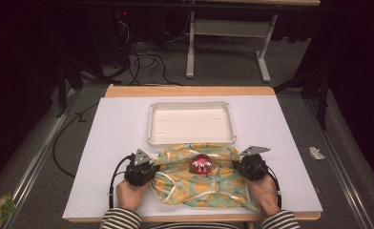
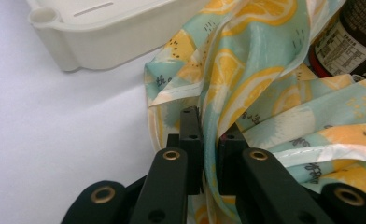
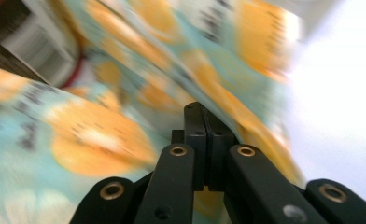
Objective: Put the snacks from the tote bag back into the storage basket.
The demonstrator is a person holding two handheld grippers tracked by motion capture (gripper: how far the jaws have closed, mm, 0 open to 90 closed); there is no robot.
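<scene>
A cloth printed with lemon slices [image 1: 202, 183] lies crumpled on the white table cover [image 1: 118, 133]. It is bunched around a dark can with a red top [image 1: 202, 164] that stands in its middle. My left gripper [image 1: 154, 165] is at the cloth's left edge. In the left gripper view it [image 2: 209, 128] is shut on a fold of the cloth [image 2: 246, 79], with the can's label [image 2: 351, 39] at the upper right. My right gripper [image 1: 237, 165] holds the cloth's right edge. In the blurred right gripper view it [image 3: 204, 114] is shut on the cloth [image 3: 125, 135].
An empty white tray [image 1: 192, 139] sits just behind the cloth, its near rim touching the fabric. The table's front edge is close under the person's hands and striped sleeves [image 1: 120, 220]. Cables and a table frame [image 1: 191, 47] lie on the floor beyond.
</scene>
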